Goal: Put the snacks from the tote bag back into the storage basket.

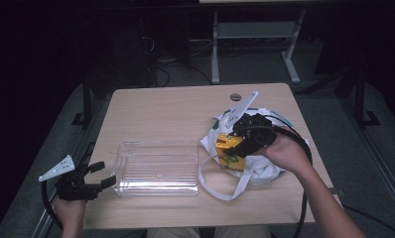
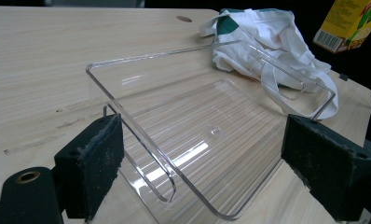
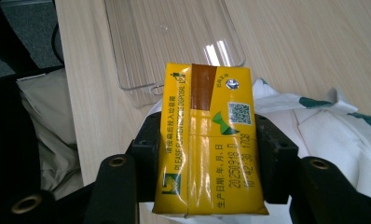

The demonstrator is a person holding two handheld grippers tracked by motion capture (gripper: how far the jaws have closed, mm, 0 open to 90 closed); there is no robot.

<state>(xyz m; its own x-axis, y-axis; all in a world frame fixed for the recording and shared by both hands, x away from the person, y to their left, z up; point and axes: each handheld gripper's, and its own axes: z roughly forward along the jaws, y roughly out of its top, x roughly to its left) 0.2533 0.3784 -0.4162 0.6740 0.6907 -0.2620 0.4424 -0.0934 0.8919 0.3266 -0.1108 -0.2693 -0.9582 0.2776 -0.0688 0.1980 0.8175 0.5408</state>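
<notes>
While the high view is looking down on the bench (image 1: 156, 106), the right hand-held gripper (image 1: 240, 141) is holding a yellow drink carton (image 1: 229, 148) just above the white cloth bag (image 1: 257, 166), with the clear plastic tray (image 1: 157, 168) lying near it on the person's left. The left hand-held gripper (image 1: 98, 174) is sitting at the tray's left end with its jaws spread wide.

Along the left gripper view, the two black pads (image 2: 92, 163) are standing apart around the tray's near corner (image 2: 174, 140) without pressing on it, so the tray is resting free; the bag (image 2: 267, 51) is lying beyond, and the carton (image 2: 349, 23) is hanging at the upper right.

Looking down the right gripper view, the jaws are clamping the carton (image 3: 207, 140) by its two narrow sides, the tray (image 3: 174, 42) lying ahead of it.

My judgement: the carton's smooth faces could be slipping under a side grip, and a hard squeeze could be denting it. Since nothing is pinning the tray, a carton landing on its rim could be shoving it along the bench. A bag strap (image 1: 220, 191) near the tray could also be snagging.
</notes>
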